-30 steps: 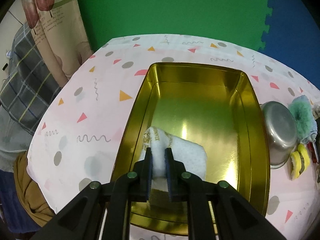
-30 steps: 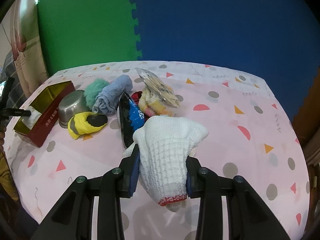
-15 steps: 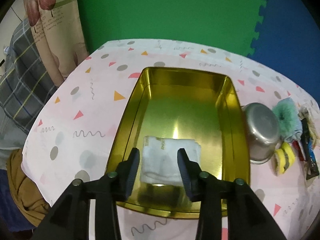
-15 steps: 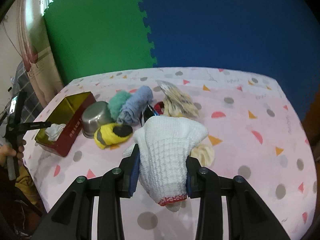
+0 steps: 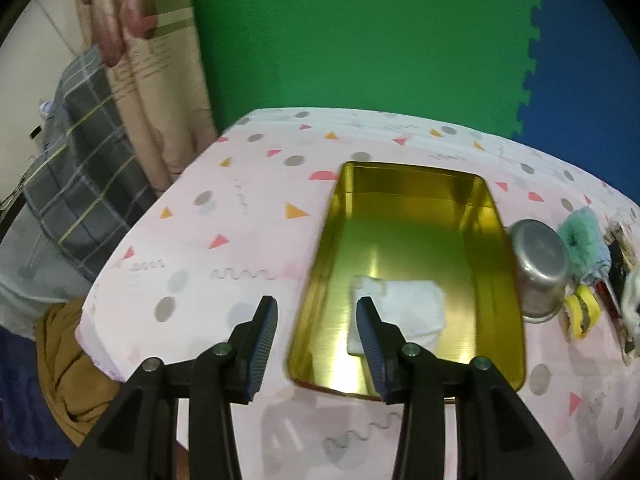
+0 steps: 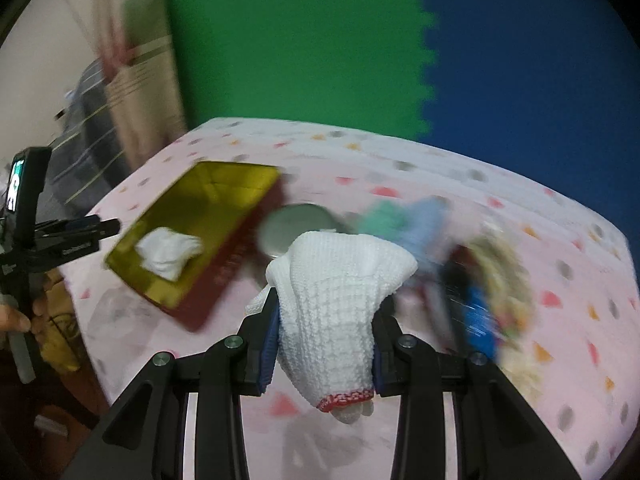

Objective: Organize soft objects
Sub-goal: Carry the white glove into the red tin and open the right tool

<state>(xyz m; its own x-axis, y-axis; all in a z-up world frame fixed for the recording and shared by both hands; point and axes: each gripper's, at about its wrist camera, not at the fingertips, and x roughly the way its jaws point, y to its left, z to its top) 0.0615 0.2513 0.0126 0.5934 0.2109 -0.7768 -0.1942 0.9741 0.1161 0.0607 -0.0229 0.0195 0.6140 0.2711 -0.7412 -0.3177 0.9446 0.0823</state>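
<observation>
Backing off from the gold tin [image 5: 496, 240], the left gripper [image 5: 316, 320] now gapes empty, its folded white cloth [image 5: 404, 312] left at the tin's near end. Beside the tin's right wall sits a steel bowl [image 5: 540, 268]. The right gripper [image 6: 326, 320] clamps a white knit cloth [image 6: 336, 292], red-trimmed and drooping.

Behind the tabletop [image 5: 256, 216] stands a wall of interlocking foam mats — a green panel [image 5: 360, 32] on the left meeting a blue panel [image 5: 580, 80] on the right along a jigsaw-toothed seam. The tabletop wears a pale pink cloth printed with grey dots, coloured triangles and squiggles. To the left hangs a beige curtain [image 5: 160, 80] with a reddish pattern, beside a plain off-white wall [image 5: 36, 52]. Below the curtain lies grey plaid fabric [image 5: 72, 168] — and lower still a mustard-brown cloth [image 5: 68, 364]. Light is soft and even.
</observation>
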